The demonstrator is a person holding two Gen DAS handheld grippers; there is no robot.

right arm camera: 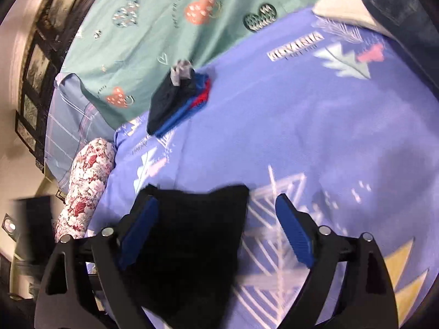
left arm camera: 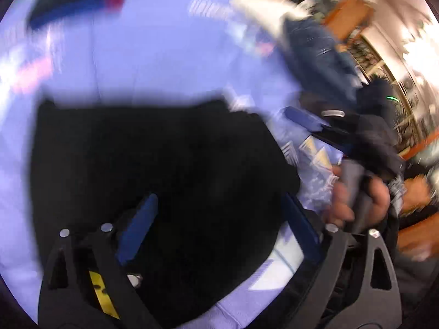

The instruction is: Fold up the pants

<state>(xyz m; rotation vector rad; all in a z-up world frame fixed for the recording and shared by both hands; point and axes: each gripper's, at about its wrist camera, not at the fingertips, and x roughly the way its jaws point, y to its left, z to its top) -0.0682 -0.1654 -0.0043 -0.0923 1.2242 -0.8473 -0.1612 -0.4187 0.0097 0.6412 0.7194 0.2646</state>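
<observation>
Lying flat on the lavender printed bedsheet [right arm camera: 343, 126], the black pants [right arm camera: 189, 235] look already doubled into a compact dark block, so the fold seems near its end. In the right wrist view the right gripper [right arm camera: 216, 230] stands wide, its blue pads [right arm camera: 293, 230] apart with nothing pinched; the near edge of the pants sits between them, toward the left pad. In the left wrist view the left gripper [left arm camera: 219, 224] is likewise spread wide over the same black cloth [left arm camera: 153, 164], holding nothing, though heavy blur hides the fine detail.

The main risk, as a judgement, is that the released layers slide or spring open, since both sets of jaws hang just over the fabric and any drag from a pad could pull the top layer askew. The left view is smeared, which suggests fast motion, and a quick sweep could snag a hem. A person's hand [left arm camera: 356, 197] works near the right edge of that view, close enough to bump the gripper there.

A pile of folded clothes [right arm camera: 178, 101], dark blue with red, lies well apart on the sheet, near a teal cover [right arm camera: 164, 22]. White block lettering [right arm camera: 296, 45] is printed on the sheet, but it is too blurred to read.
</observation>
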